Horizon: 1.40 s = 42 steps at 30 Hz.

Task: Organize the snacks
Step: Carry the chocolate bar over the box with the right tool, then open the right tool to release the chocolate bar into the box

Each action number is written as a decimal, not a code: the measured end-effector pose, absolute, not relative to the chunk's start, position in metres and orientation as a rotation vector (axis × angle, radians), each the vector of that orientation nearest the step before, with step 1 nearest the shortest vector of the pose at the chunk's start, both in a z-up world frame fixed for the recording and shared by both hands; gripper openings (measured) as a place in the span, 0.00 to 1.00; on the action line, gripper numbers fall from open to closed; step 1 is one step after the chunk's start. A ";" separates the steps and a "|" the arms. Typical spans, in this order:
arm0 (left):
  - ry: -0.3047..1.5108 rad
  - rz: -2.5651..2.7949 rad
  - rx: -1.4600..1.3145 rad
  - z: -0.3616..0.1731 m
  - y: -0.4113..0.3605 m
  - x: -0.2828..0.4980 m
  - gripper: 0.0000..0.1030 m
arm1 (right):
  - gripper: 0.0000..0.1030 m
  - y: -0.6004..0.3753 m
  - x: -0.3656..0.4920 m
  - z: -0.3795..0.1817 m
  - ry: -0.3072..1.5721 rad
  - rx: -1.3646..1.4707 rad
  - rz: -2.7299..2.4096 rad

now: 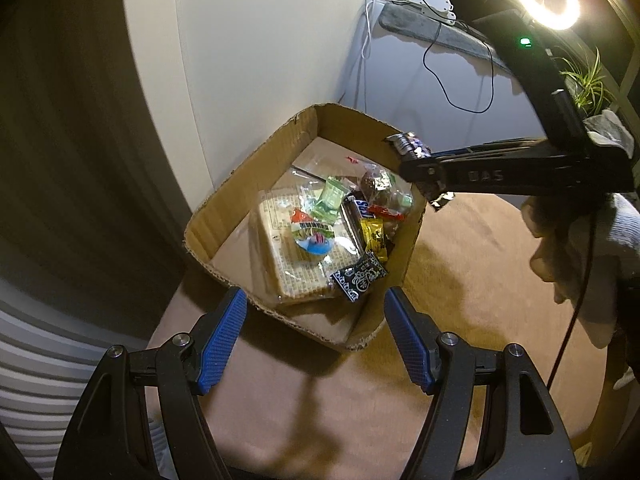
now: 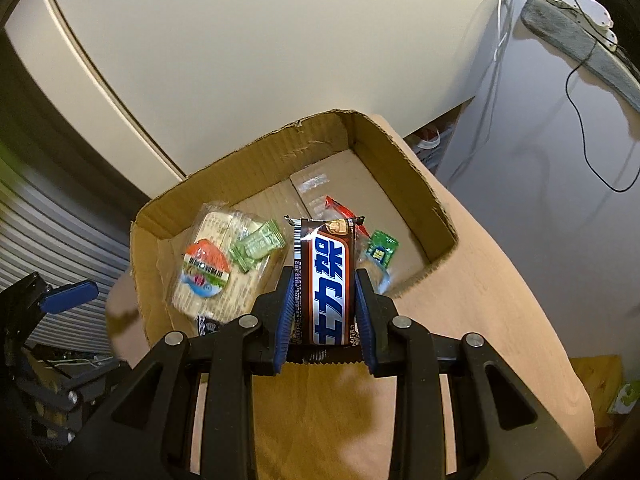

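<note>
Tan worktop (image 2: 480,280) by a white wall carries an open cardboard box (image 2: 400,148) with a cracker pack (image 2: 208,280) and small sweets inside. Right tongs (image 2: 325,300) pinch a brown chocolate bar (image 2: 325,276) over the box's near edge; left tongs (image 1: 316,340) spread, nothing between them.

bar (image 2: 325,280): lower end hidden between the right fingers (image 2: 362,292) | cracker pack (image 2: 218,264): near corner behind the finger | black packet (image 2: 208,325): mostly hidden, print unreadable | left gripper (image 2: 68,294): cut off at left edge | box (image 1: 408,248): snacks overlap, labels too small to read | hand (image 1: 560,248): cut by right edge
</note>
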<state>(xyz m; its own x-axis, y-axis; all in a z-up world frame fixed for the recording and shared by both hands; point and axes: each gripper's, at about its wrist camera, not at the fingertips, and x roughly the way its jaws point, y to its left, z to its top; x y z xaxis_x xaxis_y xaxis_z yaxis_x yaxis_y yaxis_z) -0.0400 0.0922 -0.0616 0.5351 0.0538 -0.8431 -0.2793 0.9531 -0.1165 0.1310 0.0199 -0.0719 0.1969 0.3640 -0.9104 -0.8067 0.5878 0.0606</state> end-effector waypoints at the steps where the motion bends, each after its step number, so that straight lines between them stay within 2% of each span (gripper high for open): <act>1: 0.988 0.201 -0.249 -0.061 0.092 -0.039 0.69 | 0.29 0.022 0.132 -0.074 1.089 -0.494 0.865; 13: 0.989 0.203 -0.251 -0.062 0.095 -0.031 0.69 | 0.29 0.040 0.141 -0.093 1.119 -0.533 0.861; 32: 0.993 0.204 -0.252 -0.063 0.096 -0.029 0.69 | 0.29 0.046 0.142 -0.091 1.107 -0.555 0.876; 36: 0.993 0.203 -0.252 -0.062 0.096 -0.029 0.69 | 0.64 0.045 0.141 -0.089 1.080 -0.564 0.861; 42: 0.992 0.208 -0.255 -0.062 0.098 -0.030 0.69 | 0.73 0.044 0.140 -0.086 1.060 -0.573 0.845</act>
